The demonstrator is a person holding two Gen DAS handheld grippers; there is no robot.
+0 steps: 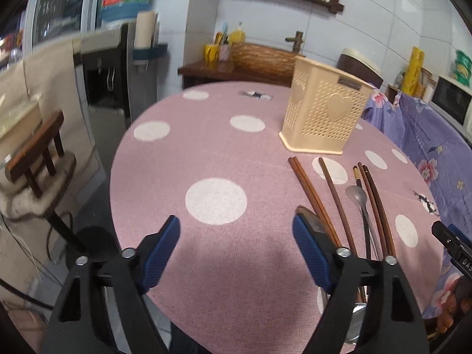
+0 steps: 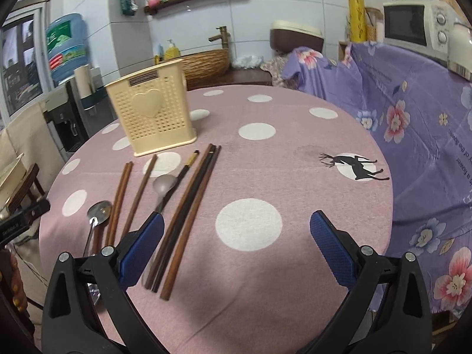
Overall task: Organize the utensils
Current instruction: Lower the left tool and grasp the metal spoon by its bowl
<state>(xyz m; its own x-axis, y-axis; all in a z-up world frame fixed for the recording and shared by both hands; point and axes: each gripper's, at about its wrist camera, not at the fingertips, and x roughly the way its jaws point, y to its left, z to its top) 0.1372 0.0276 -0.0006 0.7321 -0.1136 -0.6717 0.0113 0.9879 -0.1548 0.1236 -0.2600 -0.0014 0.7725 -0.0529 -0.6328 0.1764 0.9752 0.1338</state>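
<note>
Only my right camera shows the near ends of the chopsticks [image 2: 188,215]; my left gripper [image 1: 236,253] hides them. They lie side by side below the cream holder [image 2: 153,109], tips toward it. Both my left and right gripper [image 2: 236,247] are spread wide, holding nothing.

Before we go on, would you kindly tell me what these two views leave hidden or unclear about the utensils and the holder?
- Inside of the cream perforated plastic utensil holder: both views see only its outer walls.
- Handle ends of the brown wooden chopsticks and grey metal spoon: left wrist view, behind the left gripper finger.
- Shiny steel spoon handle: right wrist view, behind the right gripper.
- Holder's small label: too small to read.
</note>
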